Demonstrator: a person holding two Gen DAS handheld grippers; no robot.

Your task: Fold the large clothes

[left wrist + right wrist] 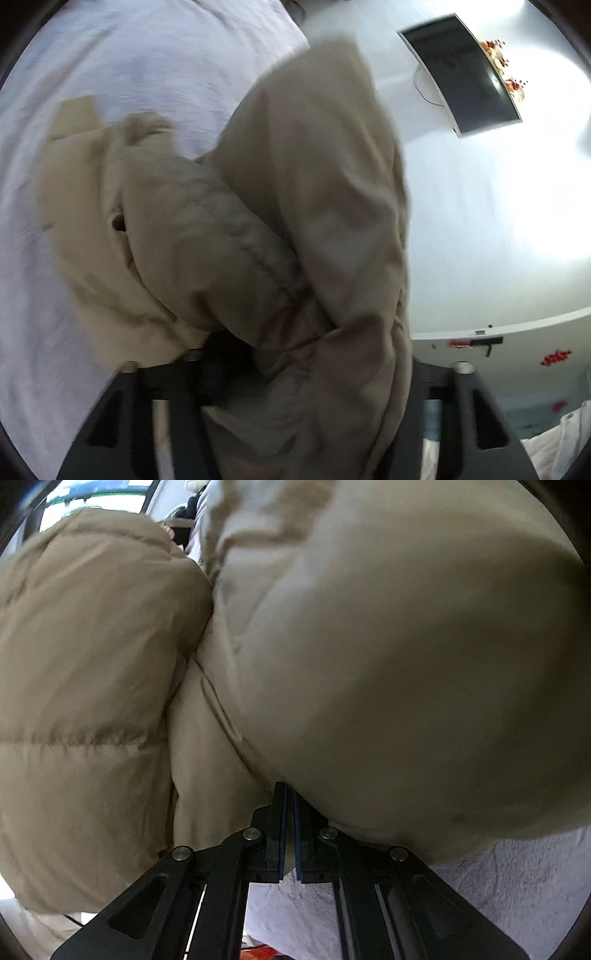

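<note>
Jacket [369,646], puffy quilted beige: right claw [290,812] clamped on it, left claw [295,369] apart w/ fabric between

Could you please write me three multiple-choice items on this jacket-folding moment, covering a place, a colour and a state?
1. What lies under the puffer jacket?
A. a white bedsheet
B. a wooden floor
C. a glass table

2. What colour is the jacket?
A. navy
B. beige
C. red

3. How do the right gripper jaws stand?
A. wide apart
B. out of view
C. closed together

Answers: 1 A, white sheet shows around the jacket; 2 B, both views show beige quilted fabric; 3 C, the two blue-edged pads nearly meet.
</note>
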